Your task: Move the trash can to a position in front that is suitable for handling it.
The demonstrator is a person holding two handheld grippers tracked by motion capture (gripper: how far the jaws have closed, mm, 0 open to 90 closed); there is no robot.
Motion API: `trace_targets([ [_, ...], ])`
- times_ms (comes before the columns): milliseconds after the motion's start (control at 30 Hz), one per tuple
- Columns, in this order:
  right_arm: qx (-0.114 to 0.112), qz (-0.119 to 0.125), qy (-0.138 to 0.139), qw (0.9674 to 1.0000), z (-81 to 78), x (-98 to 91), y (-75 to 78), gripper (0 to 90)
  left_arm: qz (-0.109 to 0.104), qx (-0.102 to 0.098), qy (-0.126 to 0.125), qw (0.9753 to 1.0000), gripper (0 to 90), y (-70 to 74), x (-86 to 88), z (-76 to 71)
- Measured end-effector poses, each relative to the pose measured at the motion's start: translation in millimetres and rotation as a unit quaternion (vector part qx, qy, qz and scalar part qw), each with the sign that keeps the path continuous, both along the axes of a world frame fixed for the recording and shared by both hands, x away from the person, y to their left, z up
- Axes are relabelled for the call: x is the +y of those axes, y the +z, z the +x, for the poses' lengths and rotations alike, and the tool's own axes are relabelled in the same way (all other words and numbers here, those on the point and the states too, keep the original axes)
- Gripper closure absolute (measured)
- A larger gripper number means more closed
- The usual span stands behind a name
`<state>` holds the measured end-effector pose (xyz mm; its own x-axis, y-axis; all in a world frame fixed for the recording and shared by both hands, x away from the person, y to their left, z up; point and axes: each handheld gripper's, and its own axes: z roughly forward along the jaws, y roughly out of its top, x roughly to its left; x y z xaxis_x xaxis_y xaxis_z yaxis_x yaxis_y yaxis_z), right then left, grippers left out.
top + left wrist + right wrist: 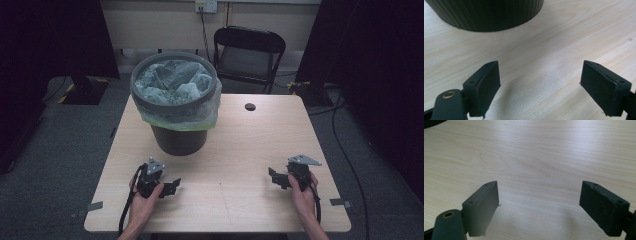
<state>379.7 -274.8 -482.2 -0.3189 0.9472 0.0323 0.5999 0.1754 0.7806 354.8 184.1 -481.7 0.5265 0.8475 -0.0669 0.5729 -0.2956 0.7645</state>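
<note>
A dark ribbed waste bin [176,97] lined with a pale green plastic bag stands on the wooden table [235,150], at its far left. Its ribbed lower wall [486,13] fills the top of the left gripper view. My left gripper [172,186] rests near the table's front left, held by a hand, jaws wide apart with only bare wood between them [540,82]. My right gripper [275,178] sits at the front right in the other hand, also open over bare table [539,202]. Neither holds anything.
A black folding chair [249,55] stands behind the table's far edge. A small dark cable hole [250,106] marks the tabletop near the back. Grey carpet surrounds the table, with cables on the floor at right [345,145].
</note>
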Motion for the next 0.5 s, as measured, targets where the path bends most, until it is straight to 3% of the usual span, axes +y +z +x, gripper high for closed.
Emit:
trace_targets([
  [67, -0.002, 0.001, 0.006, 1.0000, 1.1, 1.3, 2.4, 15.4, 0.010, -0.007, 0.004, 0.9999, 15.5, 2.1, -1.1, 1.0],
  [200, -0.008, 0.001, 0.018, 0.9998, 1.9, 3.8, 7.1, 15.3, 0.007, -0.014, 0.012, 0.9998, 16.1, 5.6, 3.1, 1.9],
  [333, -0.026, 0.018, 0.028, 0.9991, 9.5, 10.4, 15.3, 15.5, -0.020, -0.003, 0.017, 0.9996, 15.6, 14.4, 6.3, 5.8],
  [500, -0.033, 0.031, 0.042, 0.9981, 16.9, 22.0, 21.7, 15.5, -0.020, -0.023, 0.030, 0.9991, 15.7, 25.0, 7.4, 13.3],
])
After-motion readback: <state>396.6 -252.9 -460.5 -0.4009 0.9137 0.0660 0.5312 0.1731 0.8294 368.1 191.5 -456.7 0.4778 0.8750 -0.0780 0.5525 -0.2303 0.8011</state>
